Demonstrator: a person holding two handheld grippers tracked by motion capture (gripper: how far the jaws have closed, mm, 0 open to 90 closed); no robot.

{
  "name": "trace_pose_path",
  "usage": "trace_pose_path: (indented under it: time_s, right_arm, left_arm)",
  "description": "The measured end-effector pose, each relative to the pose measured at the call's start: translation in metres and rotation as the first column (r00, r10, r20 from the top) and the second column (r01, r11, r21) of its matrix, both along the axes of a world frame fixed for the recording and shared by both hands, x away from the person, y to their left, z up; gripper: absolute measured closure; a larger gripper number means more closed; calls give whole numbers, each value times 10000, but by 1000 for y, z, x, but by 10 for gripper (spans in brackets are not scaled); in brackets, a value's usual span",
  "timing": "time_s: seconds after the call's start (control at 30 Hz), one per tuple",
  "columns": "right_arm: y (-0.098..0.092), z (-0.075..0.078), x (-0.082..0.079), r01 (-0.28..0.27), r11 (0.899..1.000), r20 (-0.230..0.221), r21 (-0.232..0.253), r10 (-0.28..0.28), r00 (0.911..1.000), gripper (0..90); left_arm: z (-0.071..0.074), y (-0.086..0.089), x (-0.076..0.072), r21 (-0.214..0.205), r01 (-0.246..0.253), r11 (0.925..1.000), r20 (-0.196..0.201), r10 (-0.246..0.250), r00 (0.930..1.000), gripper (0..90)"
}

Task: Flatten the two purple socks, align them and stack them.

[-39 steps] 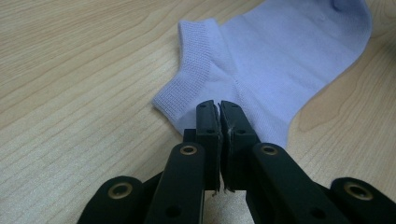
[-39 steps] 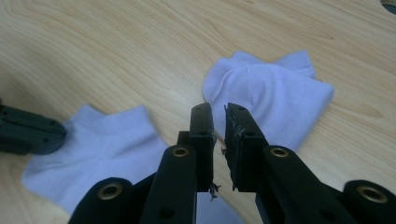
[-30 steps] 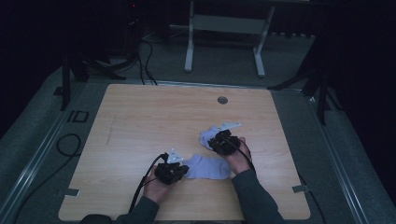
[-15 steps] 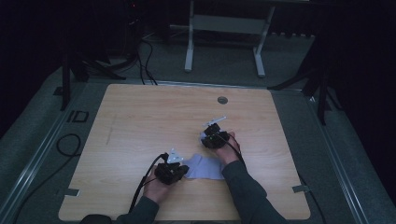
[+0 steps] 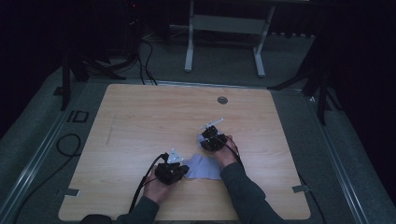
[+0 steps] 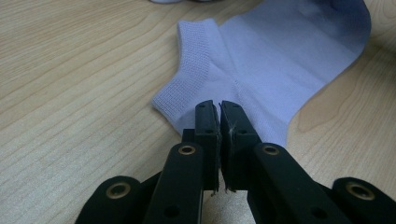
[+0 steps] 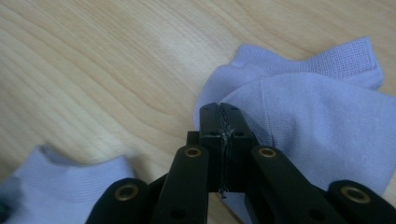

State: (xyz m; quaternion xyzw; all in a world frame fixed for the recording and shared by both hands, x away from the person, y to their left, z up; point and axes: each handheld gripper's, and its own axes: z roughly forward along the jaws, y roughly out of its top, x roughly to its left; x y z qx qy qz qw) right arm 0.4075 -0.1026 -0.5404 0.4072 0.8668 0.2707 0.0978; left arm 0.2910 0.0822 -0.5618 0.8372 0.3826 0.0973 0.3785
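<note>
A pale lilac sock (image 5: 205,167) (image 6: 280,51) lies flat on the wooden table (image 5: 140,121) near the front. My left gripper (image 5: 184,168) (image 6: 218,106) is shut on its near edge by the heel, a thin strip of fabric showing between the pads. A second lilac sock (image 5: 201,138) (image 7: 317,112) lies bunched and folded just behind the first. My right gripper (image 5: 204,139) (image 7: 220,108) has just been closing and now pinches a fold of that sock between its jaws. The first sock's cuff (image 7: 60,186) shows at the lower left of the right gripper view.
A round grey grommet (image 5: 222,100) sits in the table near its far edge. Cables (image 5: 144,179) trail from both grippers toward the front. Metal stand legs (image 5: 188,51) and floor cables (image 5: 70,144) lie beyond and beside the table.
My right gripper has moved left and down toward the flat sock, and the spread, crumpled sock behind it is now gathered under the gripper. The left gripper has kept still.
</note>
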Motion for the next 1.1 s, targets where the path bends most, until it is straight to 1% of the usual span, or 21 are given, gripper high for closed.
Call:
trace_pose_path:
  time_s: [0.2, 0.27, 0.37, 0.6, 0.77, 0.9, 1.1]
  right_arm:
    - [8, 1, -6, -41, 10000, -90, -23, 41, 10000, 888]
    - [9, 1, -7, -50, 9999, -199, 101, 52, 9998, 888]
    - [9, 4, -10, -95, 9991, -268, 416, 106, 9996, 887]
    - [4, 21, -15, -227, 9959, 109, 880, 218, 9997, 888]
    - [-13, 35, -15, -21, 9928, 296, 1199, -14, 9996, 888]
    - [-34, 44, -13, 369, 9861, 289, 1621, -421, 9987, 888]
    - [-65, 49, -11, 904, 9785, 234, 1853, -963, 9951, 887]
  left_arm:
    - [0, 0, 0, -4, 13, 10000, -3, -13, 10000, 856]
    - [0, 0, 0, -12, 6, 10000, 1, -6, 10000, 857]
    - [0, 0, 0, -21, 16, 10000, -12, -16, 10000, 856]
    - [0, 0, 0, 22, 40, 10000, 21, -41, 10000, 856]
    - [0, 0, 0, -41, 13, 10000, -11, -13, 10000, 855]
    - [0, 0, 0, -49, 3, 10000, -13, -4, 10000, 855]
    - [0, 0, 0, -63, -7, 10000, -19, 7, 10000, 854]
